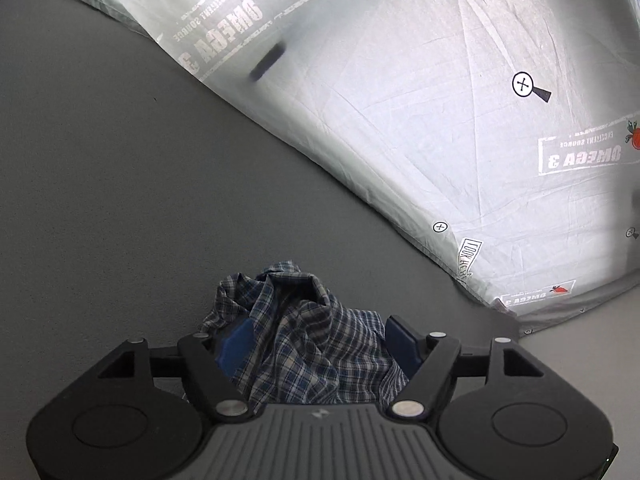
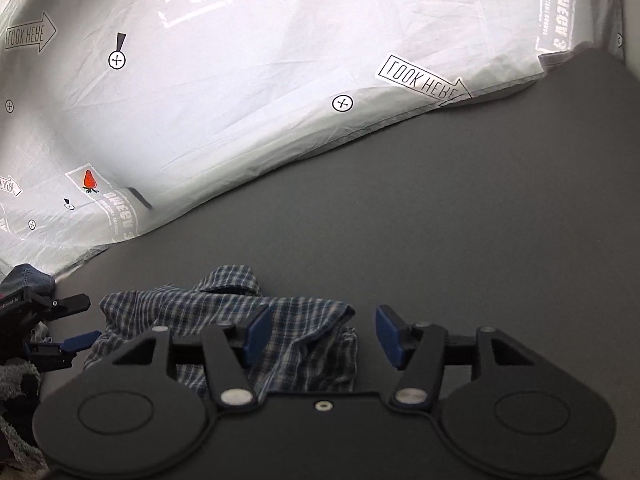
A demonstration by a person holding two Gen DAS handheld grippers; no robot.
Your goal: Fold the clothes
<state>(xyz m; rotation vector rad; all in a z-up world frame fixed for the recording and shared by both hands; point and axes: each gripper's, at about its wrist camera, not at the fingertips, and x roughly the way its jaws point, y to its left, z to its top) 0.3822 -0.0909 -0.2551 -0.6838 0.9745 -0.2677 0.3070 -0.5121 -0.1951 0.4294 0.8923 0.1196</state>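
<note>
One crumpled blue-and-white plaid cotton shirt (image 2: 240, 320) lies bunched on the flat dark grey table surface (image 2: 460, 208), in front of both tools. In the left wrist view the same garment (image 1: 304, 336) rises in a heap between the two blue pads of the left gripper (image 1: 320, 340); its jaws stand apart with cloth filling the gap and pressing against both pads, though whether they actually pinch it cannot be told. The right gripper (image 2: 322, 338) hovers over the shirt's right edge with jaws wide apart; one blue pad (image 2: 256, 332) sits over the fabric, the other (image 2: 390, 334) over bare table, and no cloth is clamped. From the right wrist camera the left gripper (image 2: 76, 324) shows at the left edge, beside the shirt. Behind the table hangs one white wrinkled printed sheet (image 1: 400, 100) bearing carrot pictures, "OMEGA 3" stamps, "LOOK HERE" arrows and small crossed circles. A heap of other clothing, including one blue denim piece (image 2: 30, 276), sits at the far left
</note>
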